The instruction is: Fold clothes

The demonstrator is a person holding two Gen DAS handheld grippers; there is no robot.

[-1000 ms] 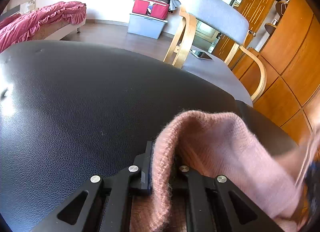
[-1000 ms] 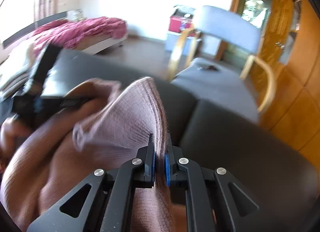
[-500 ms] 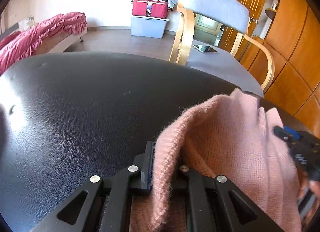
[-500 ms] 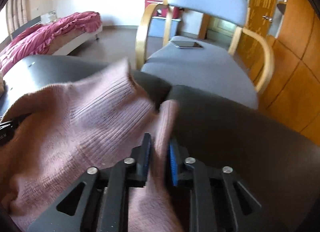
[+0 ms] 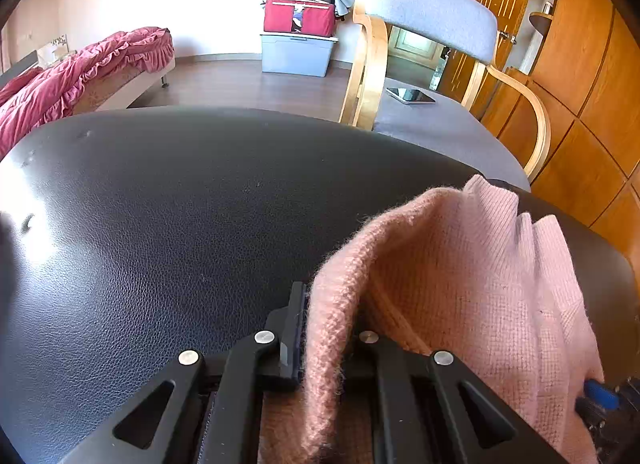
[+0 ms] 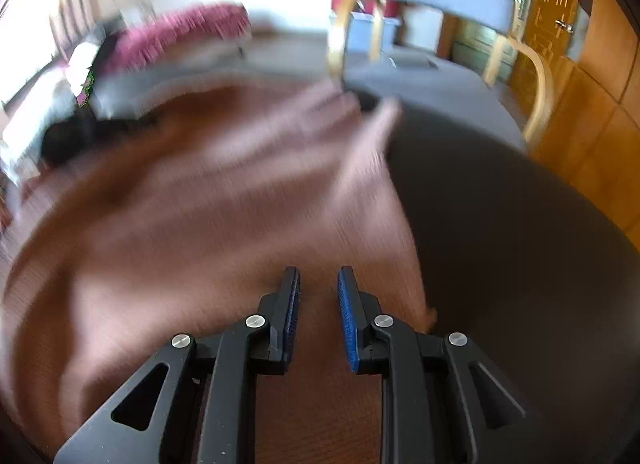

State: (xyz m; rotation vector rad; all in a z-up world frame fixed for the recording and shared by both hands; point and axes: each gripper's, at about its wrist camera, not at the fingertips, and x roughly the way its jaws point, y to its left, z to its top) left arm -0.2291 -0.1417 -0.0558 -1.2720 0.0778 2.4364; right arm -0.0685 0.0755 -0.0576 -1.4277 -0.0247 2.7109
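Left tool is clamped on a raised fold of the pink knit sweater, which lies on the black leather worktop toward its right side. Keep that pinch firm and low so the fold edge stays put while the other side gets reset. Right tool has its jaws parted with nothing pinched between them, sweater spread just beneath; I'd re-grip at the far hem before pulling the next fold. Right view is heavily motion-blurred, so hem and sleeve edges are unreadable; the left view cuts off the sweater's near part.
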